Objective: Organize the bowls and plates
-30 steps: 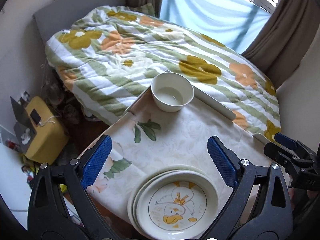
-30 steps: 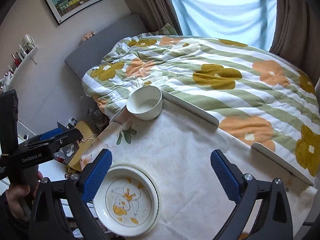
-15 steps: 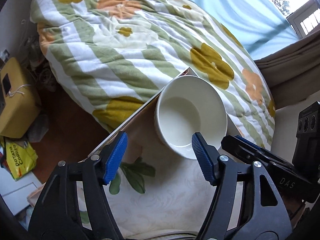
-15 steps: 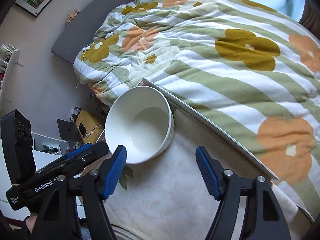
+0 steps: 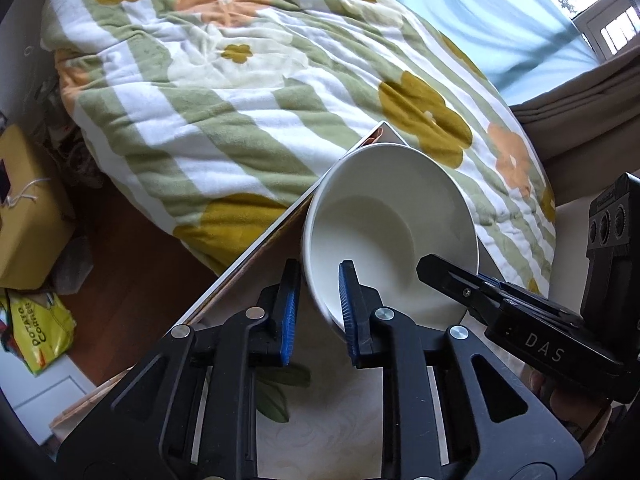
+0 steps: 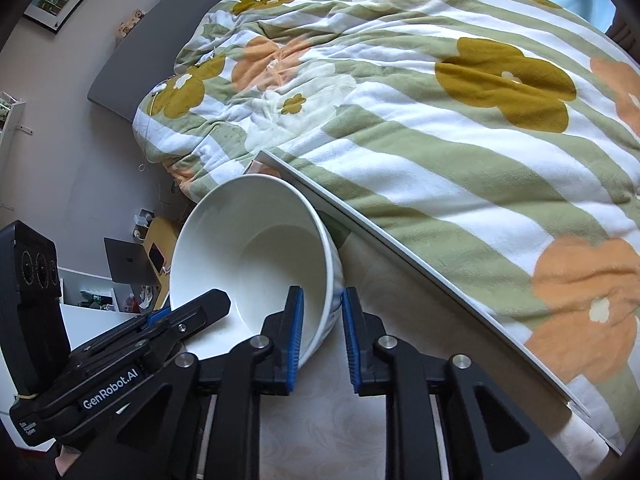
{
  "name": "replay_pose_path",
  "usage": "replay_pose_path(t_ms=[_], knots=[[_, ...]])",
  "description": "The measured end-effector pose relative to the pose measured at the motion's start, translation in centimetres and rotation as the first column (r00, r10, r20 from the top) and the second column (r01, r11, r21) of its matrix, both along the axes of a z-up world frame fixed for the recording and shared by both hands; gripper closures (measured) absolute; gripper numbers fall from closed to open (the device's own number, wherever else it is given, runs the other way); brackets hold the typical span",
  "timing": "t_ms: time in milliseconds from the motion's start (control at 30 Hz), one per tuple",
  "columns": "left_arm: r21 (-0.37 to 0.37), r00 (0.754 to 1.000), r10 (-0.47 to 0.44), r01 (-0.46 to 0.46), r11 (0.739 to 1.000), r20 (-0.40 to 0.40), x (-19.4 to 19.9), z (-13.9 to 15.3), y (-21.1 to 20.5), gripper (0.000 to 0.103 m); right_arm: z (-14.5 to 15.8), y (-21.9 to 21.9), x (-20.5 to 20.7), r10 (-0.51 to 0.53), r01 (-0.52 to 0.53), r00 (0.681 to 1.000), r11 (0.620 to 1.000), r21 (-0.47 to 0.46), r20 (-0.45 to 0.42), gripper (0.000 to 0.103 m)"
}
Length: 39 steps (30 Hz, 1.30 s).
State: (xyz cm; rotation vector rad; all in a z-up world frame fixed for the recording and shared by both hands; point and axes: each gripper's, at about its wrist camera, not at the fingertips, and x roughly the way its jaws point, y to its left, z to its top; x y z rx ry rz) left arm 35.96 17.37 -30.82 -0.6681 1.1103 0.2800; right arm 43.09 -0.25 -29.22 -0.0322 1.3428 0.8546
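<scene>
A white bowl [image 5: 390, 226] sits at the far corner of the cloth-covered table [image 5: 320, 420], tipped toward the bed. My left gripper [image 5: 318, 300] is shut on the bowl's left rim, one blue pad inside, one outside. My right gripper [image 6: 320, 320] is shut on the bowl [image 6: 256, 248] at its right rim in the same way. Each gripper shows in the other's view, the right one [image 5: 500, 300] and the left one [image 6: 160, 332]. The plates are out of view.
A bed with a green, white and orange flowered quilt [image 6: 420, 92] lies just beyond the table's raised white edge [image 6: 400, 248]. A yellow box [image 5: 24, 216] and a snack bag [image 5: 36, 332] lie on the floor to the left. A laptop [image 6: 128, 260] sits below left.
Both grippers moved forward from the plates to the bowl and closed on its opposite rims. The bowl now tilts toward the bed.
</scene>
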Motion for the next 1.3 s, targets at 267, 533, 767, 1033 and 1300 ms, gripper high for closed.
replay_pose_path(t_ms=[267,533,767,1033,1300], knots=[[0.065,0.999,-0.03,0.029,0.997,0.018,0.1,1.6,-0.6,0.086,0.8,-0.1,-0.5,0.0,0.0,0.999,1.0,-0.005,0.033,0.086],[0.112,0.996,-0.057,0.05,0.992,0.064,-1.6,5.7,-2.2,0.086,4.2,-1.8,-2.3,-0.039,0.036,0.997,0.999,0.038,0.07,0.086],[0.135,0.988,-0.104,0.088,0.987,0.116,-5.1,10.5,-5.5,0.086,9.0,-5.7,-5.8,-0.095,0.084,0.989,0.992,0.091,0.116,0.086],[0.186,0.968,-0.182,0.149,0.971,0.175,-11.0,15.4,-12.1,0.086,13.1,-12.9,-12.6,-0.178,0.157,0.969,0.979,0.132,0.174,0.086],[0.196,0.943,-0.265,0.226,0.954,0.203,-17.2,17.4,-20.0,0.086,14.6,-21.1,-19.8,-0.27,0.247,0.941,0.96,0.134,0.204,0.086]])
